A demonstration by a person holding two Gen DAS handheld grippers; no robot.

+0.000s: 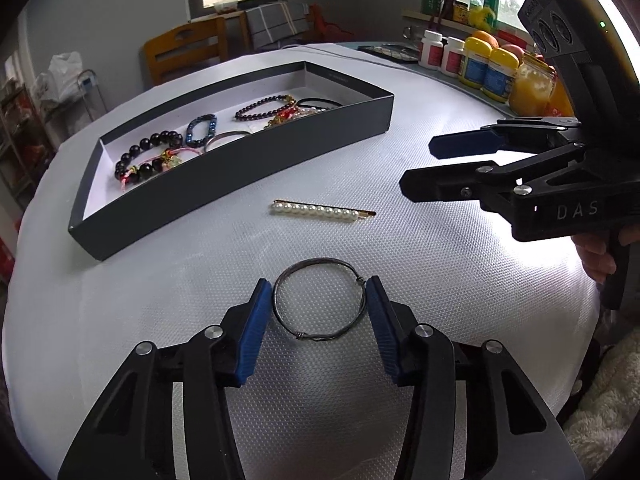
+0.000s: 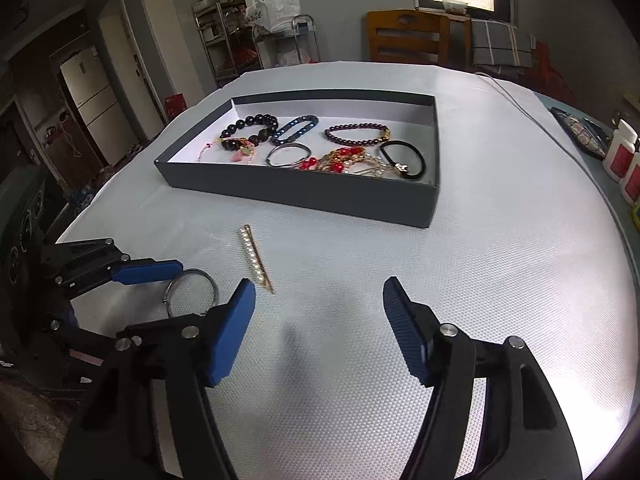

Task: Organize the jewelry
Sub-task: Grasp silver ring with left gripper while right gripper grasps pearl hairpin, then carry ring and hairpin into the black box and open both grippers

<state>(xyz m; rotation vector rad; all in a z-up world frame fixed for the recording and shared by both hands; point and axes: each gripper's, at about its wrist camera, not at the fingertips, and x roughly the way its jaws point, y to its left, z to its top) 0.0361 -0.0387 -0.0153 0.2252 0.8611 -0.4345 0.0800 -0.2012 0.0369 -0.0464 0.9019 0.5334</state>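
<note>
The right gripper [image 2: 319, 298] is cut off at the frame edge in the left wrist view, and only fingers of the hand [image 1: 596, 258] under it show. Inside the dark tray [image 2: 304, 196], near the table's [image 2: 500, 280] far edge, the bracelets lie tangled toward one end and are hard to separate. The thin wire bangle [image 1: 319, 300], grey metal with small twisted wraps, lies flat near the table's near edge between the blue pads of the left gripper [image 1: 319, 316]; the pads sit at its rim, one touching the twisted knot, though I cannot tell if they squeeze it. The pearl hair clip [image 1: 322, 211] lies between bangle and tray. The right gripper's jaws stand apart over bare cloth, holding nothing.
</note>
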